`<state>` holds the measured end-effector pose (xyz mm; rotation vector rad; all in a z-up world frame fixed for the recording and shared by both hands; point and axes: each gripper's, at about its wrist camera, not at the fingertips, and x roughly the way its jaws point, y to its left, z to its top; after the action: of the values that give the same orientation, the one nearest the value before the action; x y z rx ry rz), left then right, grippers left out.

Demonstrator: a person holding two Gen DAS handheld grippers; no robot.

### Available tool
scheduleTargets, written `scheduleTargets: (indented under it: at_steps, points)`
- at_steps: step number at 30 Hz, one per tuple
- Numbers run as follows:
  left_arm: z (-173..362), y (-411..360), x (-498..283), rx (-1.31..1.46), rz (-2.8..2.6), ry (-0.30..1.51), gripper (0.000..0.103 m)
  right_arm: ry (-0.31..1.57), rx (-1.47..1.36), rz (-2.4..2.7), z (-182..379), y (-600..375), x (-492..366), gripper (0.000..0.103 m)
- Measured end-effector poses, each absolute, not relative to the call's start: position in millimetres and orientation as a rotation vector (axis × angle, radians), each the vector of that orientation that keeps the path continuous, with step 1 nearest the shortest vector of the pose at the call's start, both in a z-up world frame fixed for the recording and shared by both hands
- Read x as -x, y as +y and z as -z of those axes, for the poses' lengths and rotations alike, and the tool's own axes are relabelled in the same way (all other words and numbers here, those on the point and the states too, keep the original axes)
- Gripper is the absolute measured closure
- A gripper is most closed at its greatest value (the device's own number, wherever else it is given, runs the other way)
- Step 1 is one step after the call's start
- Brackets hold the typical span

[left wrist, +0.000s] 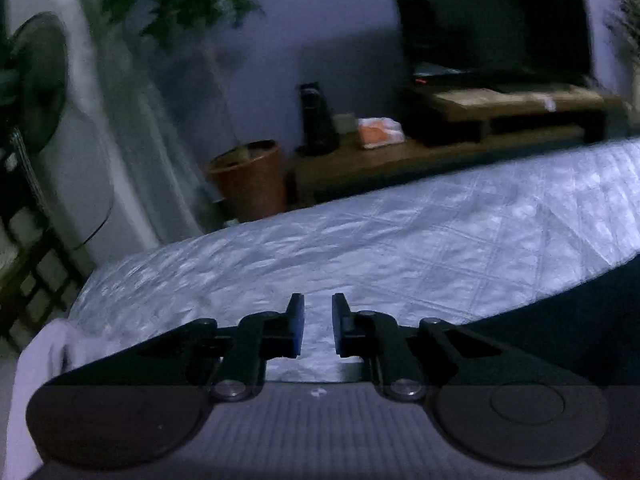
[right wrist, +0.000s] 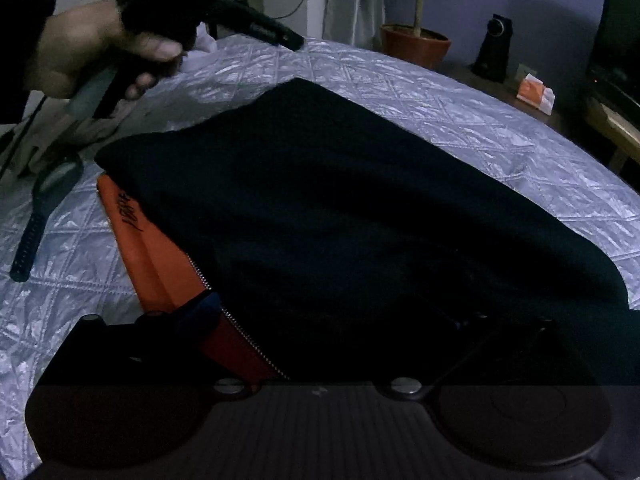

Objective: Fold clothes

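Over the quilted silver bedspread [left wrist: 400, 232], the left gripper [left wrist: 318, 326] hangs with its blue-padded jaws slightly parted and holding nothing. Further right, a black jacket [right wrist: 340, 200] with orange lining [right wrist: 152, 248] lies on the bedspread, covering the right gripper [right wrist: 320, 336]; its grip cannot be told.

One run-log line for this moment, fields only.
left tool: open, empty, over quilt | right tool: at black garment edge, tips hidden | orange lining showing
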<state>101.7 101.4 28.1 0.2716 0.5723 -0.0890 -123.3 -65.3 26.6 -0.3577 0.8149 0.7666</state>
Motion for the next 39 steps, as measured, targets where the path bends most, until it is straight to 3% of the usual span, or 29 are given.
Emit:
scheduleTargets:
  at_steps: [4, 7, 13, 14, 20, 25, 27, 28, 30, 32, 36, 39]
  points:
    - [-27, 100, -86, -0.304, 0.230, 0.599, 0.090, 0.816, 0.355, -0.772, -27, -68, 122, 0.000]
    - [-17, 92, -77, -0.334, 0.314, 0.658, 0.079, 0.817, 0.353, -0.773, -28, -68, 122, 0.000]
    - [0, 76, -53, -0.415, 0.382, 0.681, 0.075, 0.811, 0.353, -0.776, -28, -68, 122, 0.000]
    - [5, 73, -53, -0.439, 0.365, 0.689, 0.069, 0.809, 0.354, -0.778, -28, -68, 123, 0.000]
    - [8, 82, -75, -0.361, 0.236, 0.775, 0.068, 0.795, 0.373, -0.787, -29, -69, 124, 0.004]
    - [6, 79, -85, -0.394, 0.208, 0.788, 0.068, 0.685, 0.485, -0.878, -36, -56, 145, 0.016]
    - [7, 76, -85, -0.419, 0.200, 0.779, 0.070, 0.703, 0.467, -0.907, -36, -55, 144, 0.046]
    - [9, 73, -86, -0.441, 0.198, 0.771, 0.071, 0.707, 0.459, -0.913, -37, -55, 144, 0.048]
    - [10, 66, -89, -0.494, 0.187, 0.754, 0.073, 0.714, 0.458, -0.936, -38, -55, 147, 0.065]
    - [8, 60, -94, -0.516, 0.168, 0.763, 0.073, 0.733, 0.389, -1.014, -43, -56, 149, 0.071]
    - [3, 60, -94, -0.509, 0.120, 0.768, 0.079, 0.764, 0.351, -1.076, -42, -59, 150, 0.073]
    - [-6, 66, -82, -0.466, 0.088, 0.749, 0.079, 0.757, 0.290, -1.044, -47, -67, 143, 0.068]
